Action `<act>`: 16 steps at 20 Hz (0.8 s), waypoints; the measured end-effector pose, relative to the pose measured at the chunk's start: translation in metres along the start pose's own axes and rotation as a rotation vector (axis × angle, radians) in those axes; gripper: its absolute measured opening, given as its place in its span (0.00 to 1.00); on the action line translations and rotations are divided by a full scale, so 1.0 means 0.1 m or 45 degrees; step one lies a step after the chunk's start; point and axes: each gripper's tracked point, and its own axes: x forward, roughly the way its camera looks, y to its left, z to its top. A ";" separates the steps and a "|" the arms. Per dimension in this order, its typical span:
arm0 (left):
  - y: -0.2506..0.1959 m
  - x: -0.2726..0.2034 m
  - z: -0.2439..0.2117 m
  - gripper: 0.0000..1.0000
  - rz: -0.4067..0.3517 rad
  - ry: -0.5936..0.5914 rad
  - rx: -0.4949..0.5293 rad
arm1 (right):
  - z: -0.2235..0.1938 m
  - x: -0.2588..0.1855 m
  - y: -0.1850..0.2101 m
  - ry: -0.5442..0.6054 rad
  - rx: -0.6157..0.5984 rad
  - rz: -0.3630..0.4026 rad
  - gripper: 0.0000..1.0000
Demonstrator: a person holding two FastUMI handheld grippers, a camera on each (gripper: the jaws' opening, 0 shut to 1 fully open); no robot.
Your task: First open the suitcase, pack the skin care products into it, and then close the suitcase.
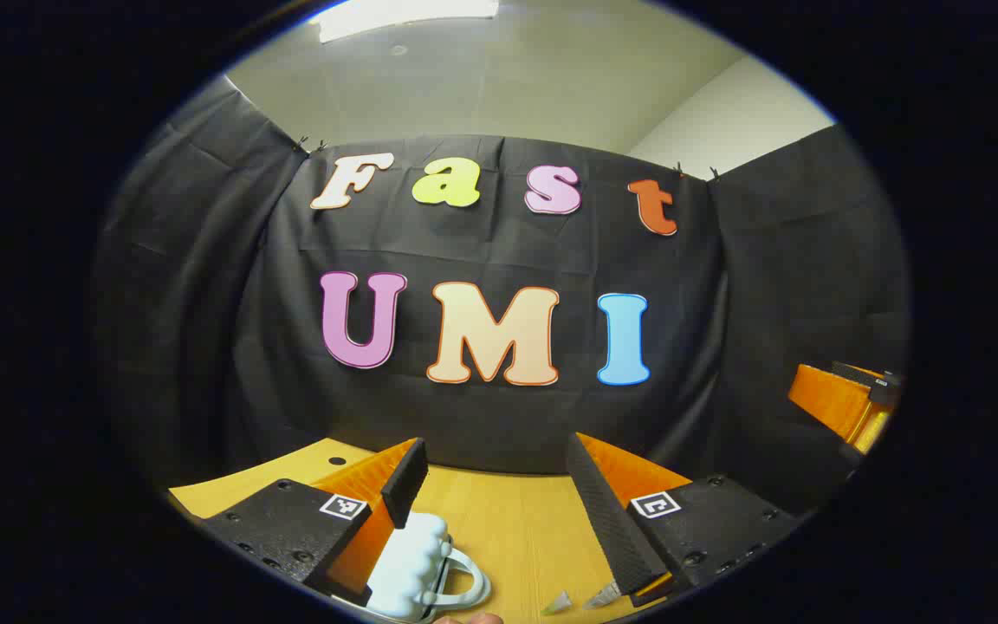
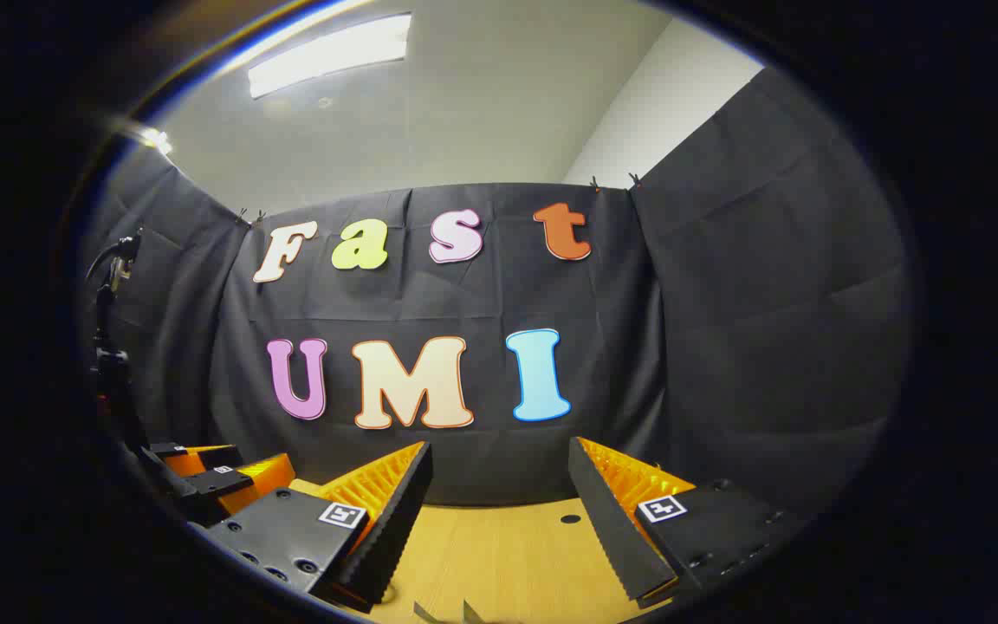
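Both tools hang raised above the wooden counter, facing the booth wall; the left tool is released, fingers wide apart, and so is the right tool; a pale bumpy item with a loop handle, perhaps the small suitcase, lies just beside the left tool's left finger; I judge packing barely begun or finished, I cannot tell which.

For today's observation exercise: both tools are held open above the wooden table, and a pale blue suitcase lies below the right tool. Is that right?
One slip: the pale suitcase lies below the left tool, as the left gripper view shows. Both tools, including the right tool, are indeed open above the wooden table.
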 end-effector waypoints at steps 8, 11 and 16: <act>-0.10 0.06 -0.09 0.94 -0.069 0.014 0.001 | -0.04 -0.03 0.06 -0.004 -0.041 -0.005 0.97; -0.09 0.08 -0.21 0.94 -0.050 0.055 0.020 | -0.08 0.02 0.03 -0.005 -0.040 0.020 0.98; -0.10 0.06 -0.40 0.94 0.006 0.095 0.065 | -0.28 0.12 -0.09 0.035 0.005 0.098 0.95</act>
